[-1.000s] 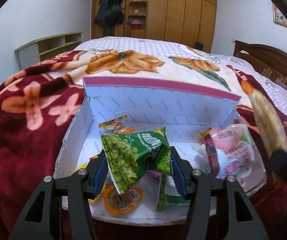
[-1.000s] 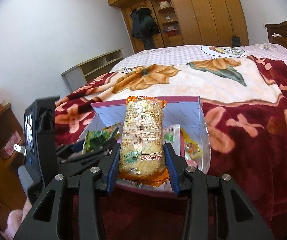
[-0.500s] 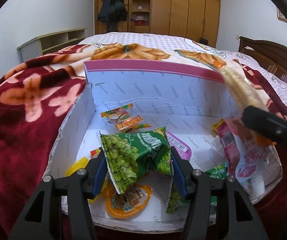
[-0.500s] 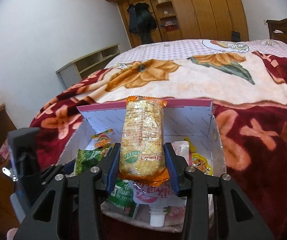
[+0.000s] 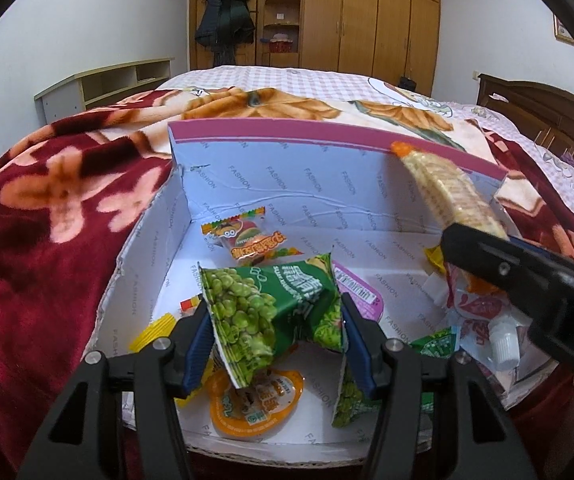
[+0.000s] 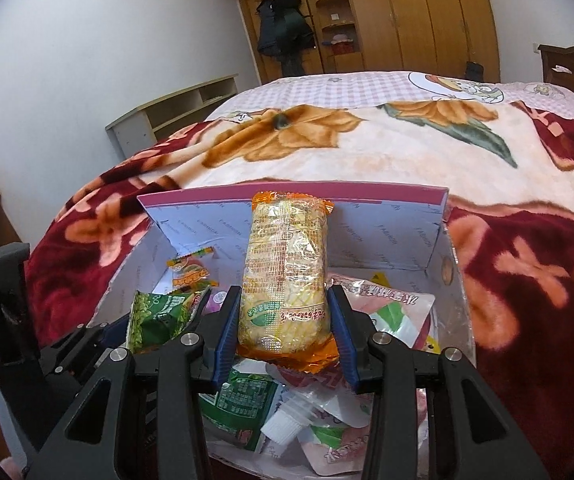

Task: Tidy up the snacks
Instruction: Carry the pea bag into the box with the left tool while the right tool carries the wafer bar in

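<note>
My left gripper (image 5: 275,328) is shut on a green pea snack bag (image 5: 263,312), held over the front of a white cardboard box (image 5: 287,184) lying on the bed. My right gripper (image 6: 285,320) is shut on a long yellow cracker pack with orange ends (image 6: 287,272), above the box's right half. That pack (image 5: 451,196) and the right gripper's black body show at the right of the left wrist view. The green bag (image 6: 159,316) shows at the left of the right wrist view.
In the box lie an orange jelly cup (image 5: 255,404), a small fruit-print candy packet (image 5: 251,240), a pink spouted drink pouch (image 6: 383,320) and a green packet (image 6: 239,404). A red floral blanket (image 5: 47,220) surrounds the box. A low shelf unit (image 5: 103,88) stands by the left wall.
The right gripper has carried the cracker pack leftward and lower, from beside the box to over its right half. The left gripper and green bag have stayed put over the box.
</note>
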Demonstrator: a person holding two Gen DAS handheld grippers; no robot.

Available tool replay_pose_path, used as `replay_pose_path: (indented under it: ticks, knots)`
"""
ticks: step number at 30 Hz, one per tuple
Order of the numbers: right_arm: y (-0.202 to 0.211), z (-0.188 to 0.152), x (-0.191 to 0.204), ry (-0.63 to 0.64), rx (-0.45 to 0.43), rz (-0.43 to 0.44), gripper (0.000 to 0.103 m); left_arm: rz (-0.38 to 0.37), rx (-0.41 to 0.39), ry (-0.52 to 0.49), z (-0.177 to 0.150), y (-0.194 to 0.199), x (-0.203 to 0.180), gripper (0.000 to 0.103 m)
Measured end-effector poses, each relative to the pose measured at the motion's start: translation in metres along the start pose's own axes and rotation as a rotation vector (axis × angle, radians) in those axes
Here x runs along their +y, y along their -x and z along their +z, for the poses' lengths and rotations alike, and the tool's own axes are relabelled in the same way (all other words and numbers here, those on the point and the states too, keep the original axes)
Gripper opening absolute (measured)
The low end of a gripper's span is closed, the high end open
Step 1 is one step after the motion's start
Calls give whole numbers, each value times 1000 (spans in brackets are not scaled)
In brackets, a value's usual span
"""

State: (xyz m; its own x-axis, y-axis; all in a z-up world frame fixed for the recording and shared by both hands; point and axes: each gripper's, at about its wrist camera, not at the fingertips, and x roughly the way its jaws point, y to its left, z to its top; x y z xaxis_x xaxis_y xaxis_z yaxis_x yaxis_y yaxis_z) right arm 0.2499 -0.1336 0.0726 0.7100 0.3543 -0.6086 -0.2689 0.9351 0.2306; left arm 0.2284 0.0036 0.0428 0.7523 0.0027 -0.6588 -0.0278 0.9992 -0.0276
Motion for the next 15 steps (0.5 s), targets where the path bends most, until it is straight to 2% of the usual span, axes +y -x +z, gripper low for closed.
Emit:
replay_pose_path:
  ticks: [4,6,15]
  knots:
    - [-1,0,1,-7,1,28,50,0,1,2,0,0,1,60]
    - [0,-1,4,1,-5,28,57,-1,3,8,0,-1,2,60]
    - [16,0,11,19,-50,44,60,-15,16,26,2,2,4,61]
